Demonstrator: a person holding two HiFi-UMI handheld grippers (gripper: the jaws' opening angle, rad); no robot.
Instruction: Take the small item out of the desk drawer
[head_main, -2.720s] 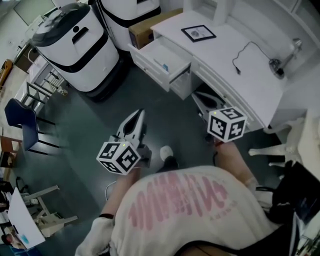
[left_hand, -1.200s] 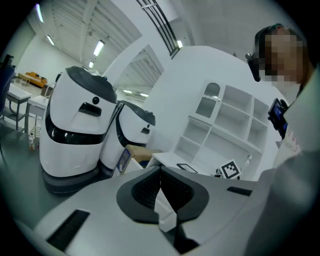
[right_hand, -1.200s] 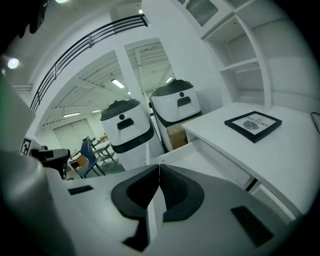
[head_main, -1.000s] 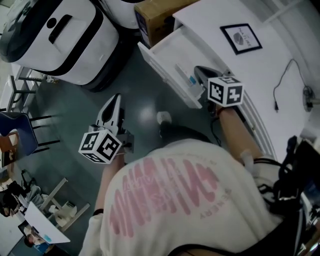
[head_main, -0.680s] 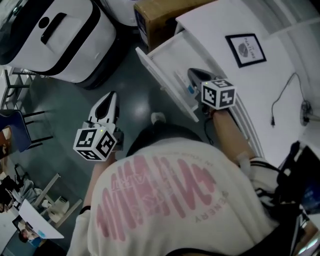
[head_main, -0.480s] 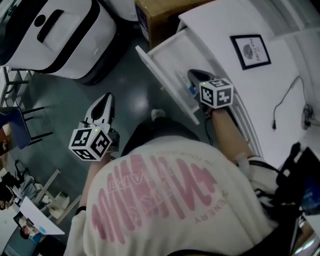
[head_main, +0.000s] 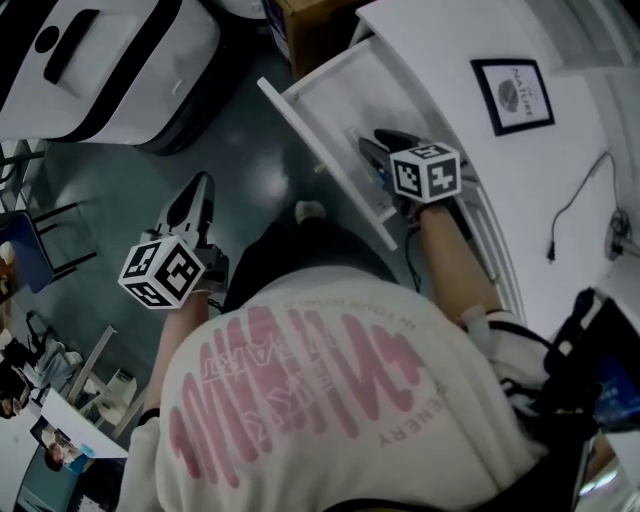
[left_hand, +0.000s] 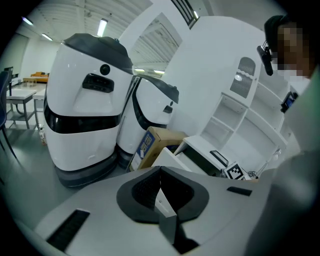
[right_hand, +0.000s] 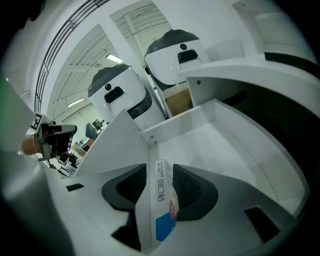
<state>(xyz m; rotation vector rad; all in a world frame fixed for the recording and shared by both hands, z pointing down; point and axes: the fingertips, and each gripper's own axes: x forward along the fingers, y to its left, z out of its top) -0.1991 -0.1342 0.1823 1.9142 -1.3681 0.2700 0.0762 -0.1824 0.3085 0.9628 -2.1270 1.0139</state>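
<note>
Two claws are in play, but only the right claw (right_hand: 160, 167) is working: it reaches down into the open desk drawer (head_main: 322, 100), and the right gripper view shows its pads closed against both broad faces of a small white carton (right_hand: 162, 195) with a blue end, the only item visible in the drawer. The carton stands on its narrow edge and runs lengthwise between the jaws, probably because that is the only way its thin body fits the grip. It is still inside the drawer, close to the left wall and short of the far corner; whether it has left the drawer floor I cannot tell. The left claw (head_main: 196, 192) hangs over the dark floor to the left, well apart from the desk, its jaws shut on nothing, likely parked there to stay out of the way. Around the drawer stand a cardboard box (head_main: 303, 22) at its far end and two large white machines (head_main: 95, 50) farther left. The desk's white surface (head_main: 450, 70) carries a framed print (head_main: 524, 92) and a loose black cable (head_main: 582, 205), both to the right of the drawer. Getting the carton out looks to call for a lift straight up and back toward the person, since the drawer's walls fence it in and the desk's edge overhangs just to the right.
</note>
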